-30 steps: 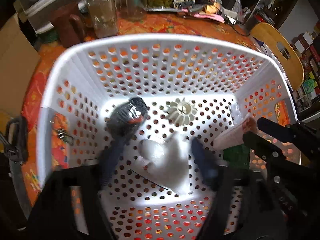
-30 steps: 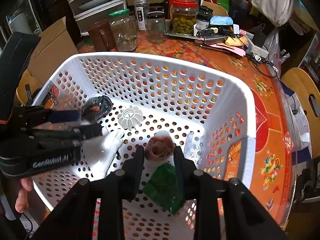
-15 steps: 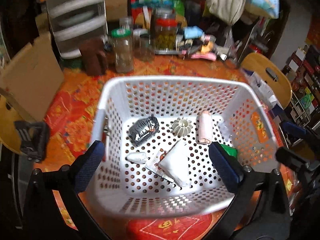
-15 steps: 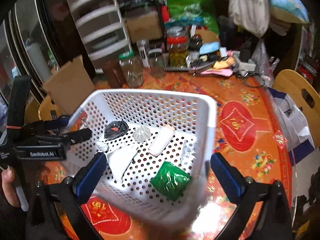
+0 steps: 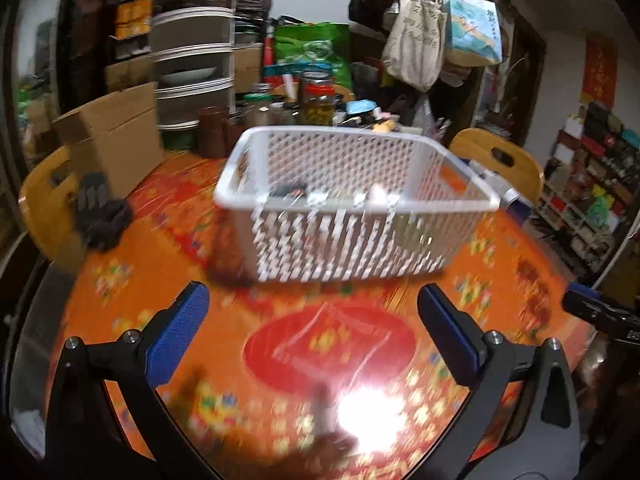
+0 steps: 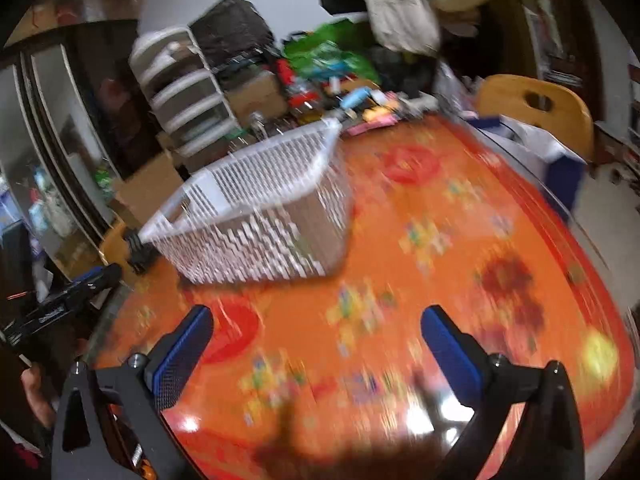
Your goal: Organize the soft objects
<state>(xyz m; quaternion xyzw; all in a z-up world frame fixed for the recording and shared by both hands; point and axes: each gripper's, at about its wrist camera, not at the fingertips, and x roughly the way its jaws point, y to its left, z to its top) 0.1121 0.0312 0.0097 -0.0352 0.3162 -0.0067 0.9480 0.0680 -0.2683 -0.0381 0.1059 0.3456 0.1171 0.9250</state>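
Left wrist view: I've backed off the basket [image 5: 352, 208], both my tongs [image 5: 312, 336] [image 6: 316, 344] wide open and empty, so sorting looks done.

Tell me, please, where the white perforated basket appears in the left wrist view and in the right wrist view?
Left wrist view: the white basket sits centre frame on the orange tablecloth, beyond the open tongs.
Right wrist view: the white basket lies left of centre, seen corner-on, ahead and left of the open tongs.
Shared landmark: the yellow wooden chair back, right of the basket in both.
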